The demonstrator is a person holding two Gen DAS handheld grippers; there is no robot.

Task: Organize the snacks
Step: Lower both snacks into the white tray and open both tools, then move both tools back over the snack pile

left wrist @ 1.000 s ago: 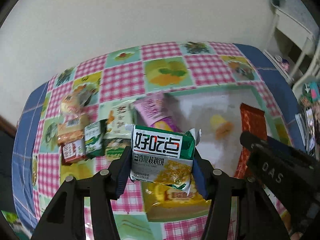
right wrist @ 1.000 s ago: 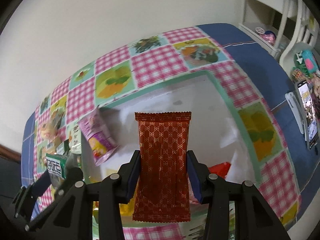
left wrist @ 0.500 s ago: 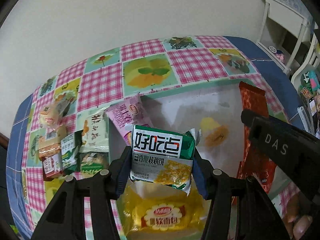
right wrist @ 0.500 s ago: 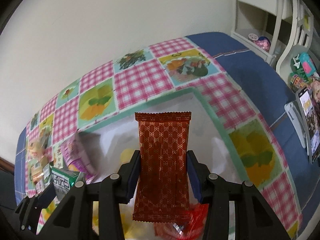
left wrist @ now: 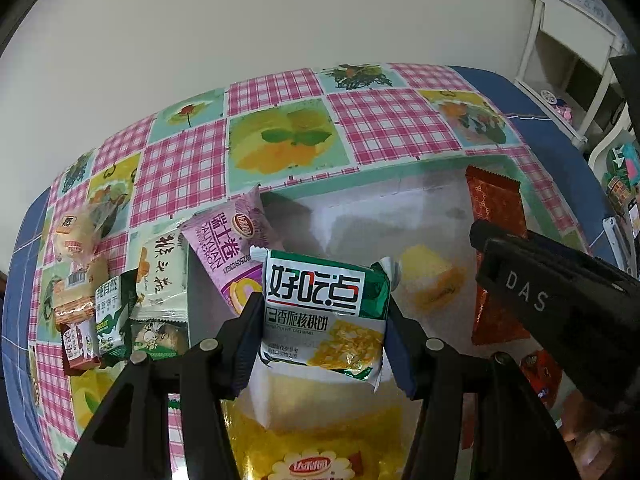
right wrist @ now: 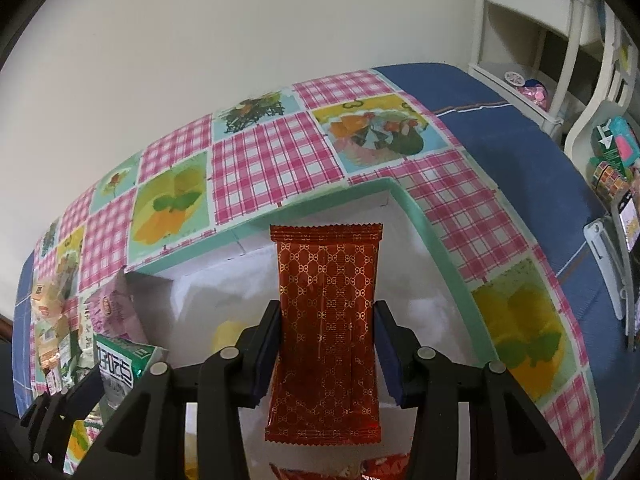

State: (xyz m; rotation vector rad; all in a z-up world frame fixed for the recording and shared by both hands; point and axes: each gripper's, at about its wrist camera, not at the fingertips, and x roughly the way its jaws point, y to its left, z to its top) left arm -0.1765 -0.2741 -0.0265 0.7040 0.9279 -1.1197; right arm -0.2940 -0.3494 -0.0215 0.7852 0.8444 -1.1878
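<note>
Right claw (right wrist: 326, 354) clamped on a long red packet (right wrist: 326, 332), held upright over a white box (right wrist: 436, 216) with a mint-green rim. Left claw (right wrist: 60, 404) low at the left edge, gripping a green-and-white snack packet (right wrist: 120, 368). Pink packet (right wrist: 116, 312) leaning at the box's left wall. More small snacks (right wrist: 52, 320) heaped on the checked tablecloth (right wrist: 272, 160) left of the box. Phone (right wrist: 630, 220) at far right.

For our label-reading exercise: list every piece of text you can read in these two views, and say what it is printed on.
"好吃点": green packet held in the left hand-held gripper.
"DAS": right hand-held gripper.
"瑞士卷": pink packet.
Smaller print on these and the packets at the left: too small to read.
Red patterned packet: no words.
</note>
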